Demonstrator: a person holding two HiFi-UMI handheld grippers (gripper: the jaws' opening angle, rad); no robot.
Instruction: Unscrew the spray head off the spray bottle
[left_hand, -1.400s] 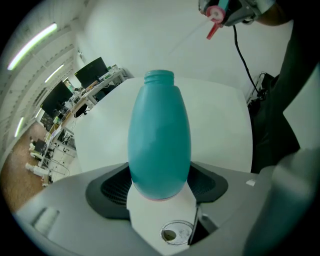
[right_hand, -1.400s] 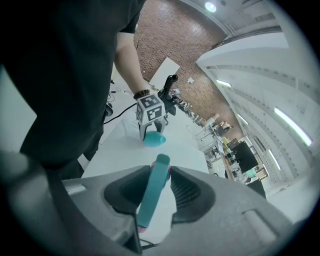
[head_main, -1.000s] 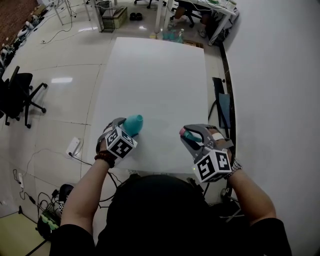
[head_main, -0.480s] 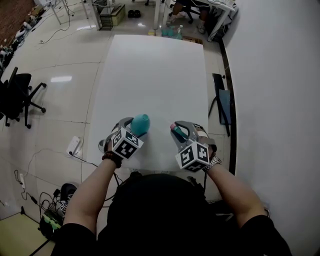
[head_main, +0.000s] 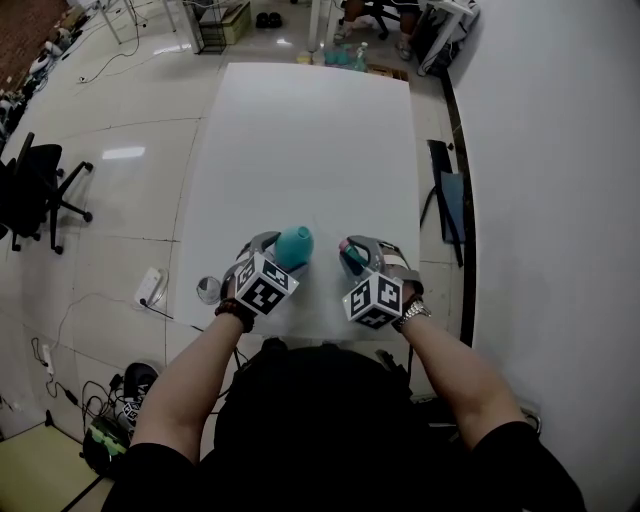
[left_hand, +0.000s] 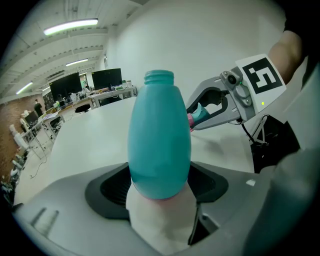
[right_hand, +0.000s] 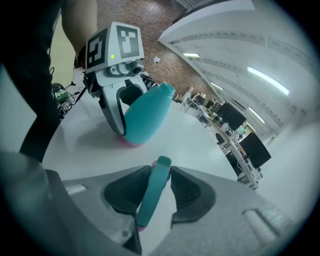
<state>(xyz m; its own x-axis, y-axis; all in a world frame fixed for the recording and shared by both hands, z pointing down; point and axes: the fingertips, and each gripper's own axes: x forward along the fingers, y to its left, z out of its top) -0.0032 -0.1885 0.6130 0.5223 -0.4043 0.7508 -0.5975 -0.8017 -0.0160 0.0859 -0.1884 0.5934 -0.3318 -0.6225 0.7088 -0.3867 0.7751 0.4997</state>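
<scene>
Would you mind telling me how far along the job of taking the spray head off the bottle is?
Done: the bottle shows a bare threaded neck, so the spray head is off. In hand: the left gripper grips the bottle's body and the right gripper is shut on the spray head, with the two pieces apart over the table. Left: probably only setting both pieces down.
</scene>
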